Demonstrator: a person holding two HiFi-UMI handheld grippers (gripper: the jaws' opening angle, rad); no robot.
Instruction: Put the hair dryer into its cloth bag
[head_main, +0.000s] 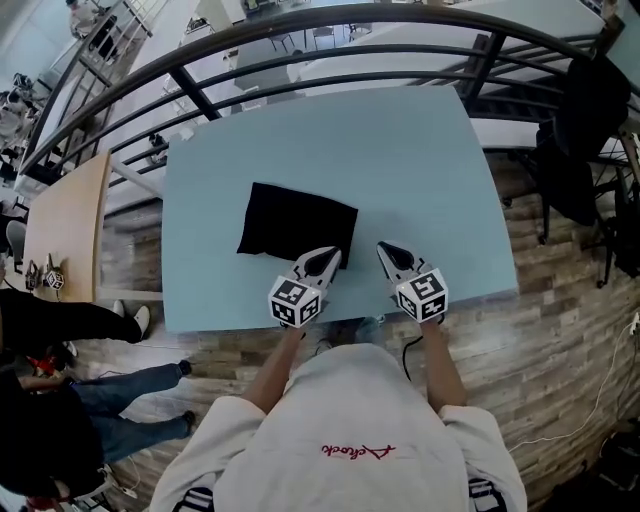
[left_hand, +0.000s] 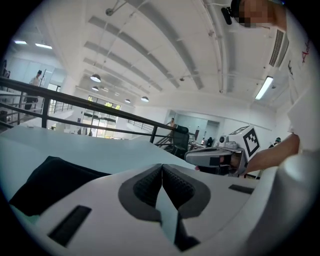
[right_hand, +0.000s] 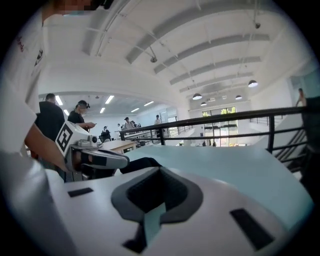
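Head view: the black cloth bag (head_main: 297, 222) lies flat on the light-blue desk (head_main: 400, 150), its long axis running across the desk, just ahead and left of both grippers. The left gripper (head_main: 328, 260), jaws pressed together on nothing, has its tip at the bag's near right corner and is the nearer; the right gripper (head_main: 389, 251), likewise closed and empty, is clear of the bag to its right. No hair dryer shows in any view; whether it is inside the bag cannot be told.
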